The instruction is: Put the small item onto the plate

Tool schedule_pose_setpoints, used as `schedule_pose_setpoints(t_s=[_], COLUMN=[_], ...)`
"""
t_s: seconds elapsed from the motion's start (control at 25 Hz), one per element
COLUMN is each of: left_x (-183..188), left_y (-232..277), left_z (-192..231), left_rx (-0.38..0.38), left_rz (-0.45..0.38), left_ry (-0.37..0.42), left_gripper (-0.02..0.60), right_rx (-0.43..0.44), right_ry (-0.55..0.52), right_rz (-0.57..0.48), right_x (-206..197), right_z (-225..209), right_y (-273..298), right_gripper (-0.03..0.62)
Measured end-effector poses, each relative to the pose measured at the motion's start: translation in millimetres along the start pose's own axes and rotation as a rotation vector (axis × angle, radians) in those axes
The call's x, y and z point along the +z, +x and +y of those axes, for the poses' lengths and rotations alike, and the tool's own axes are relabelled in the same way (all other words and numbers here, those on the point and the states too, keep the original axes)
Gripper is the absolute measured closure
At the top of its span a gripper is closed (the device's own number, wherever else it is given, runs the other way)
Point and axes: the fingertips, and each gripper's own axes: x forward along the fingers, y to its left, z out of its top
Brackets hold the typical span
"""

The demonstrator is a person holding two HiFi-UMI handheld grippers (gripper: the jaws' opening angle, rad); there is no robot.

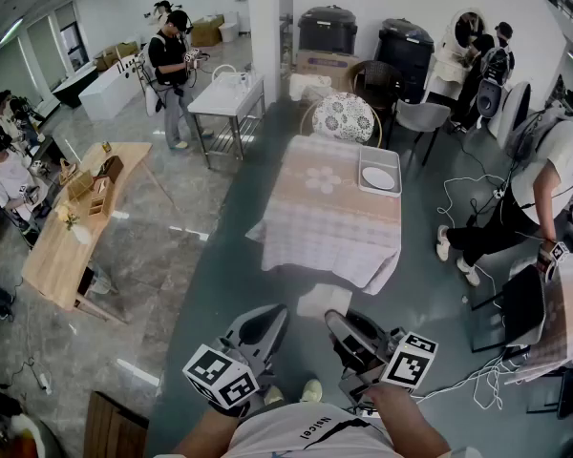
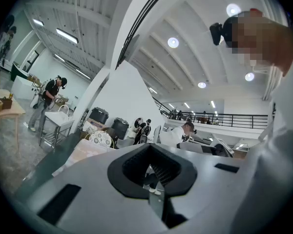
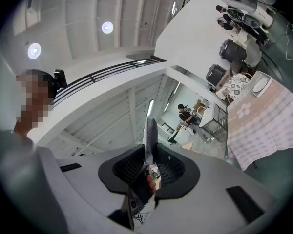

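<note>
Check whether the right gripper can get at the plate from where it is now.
Probably not yet. The right gripper is close to the person, with floor between it and the table; the plate lies in a tray at the table's far right corner. Nothing blocks the way.

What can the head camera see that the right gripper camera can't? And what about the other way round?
Only the head view shows the left gripper and the marker cubes on both grippers, seen from above. Only the right gripper view shows the thin grey item pinched between the right gripper's jaws, and a round ceiling light. Both show the cloth-covered table and the tray holding the white plate.
</note>
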Motion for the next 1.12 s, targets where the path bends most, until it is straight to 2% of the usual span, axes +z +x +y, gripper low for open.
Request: schedule_pose_setpoints(t_s=[0.44,0.64,1.12], left_x=[-13.0,-17.4,-29.3], left_y=[4.6,10.8,65.2], left_z=[-6.0,-11.7,-34.1], left_rx=[0.001,-0.008,-0.055], left_rz=[0.016,0.026,0.037], left_ry=[-0.012,-0.015,-0.012], left_gripper=[0.577,0.577,0.577], right_rx=[0.008,0.019,-0.007], right_ry=[0.018,0.051,0.045], right_rz=[0.002,-0.031,-0.058], right_x=[-2.6,5.0,37.7], right_z=[-5.4,-9.5,-37.7], right_y=[-11.7,-19.4,-56.3], right_gripper=[0.508,0.508,0.508])
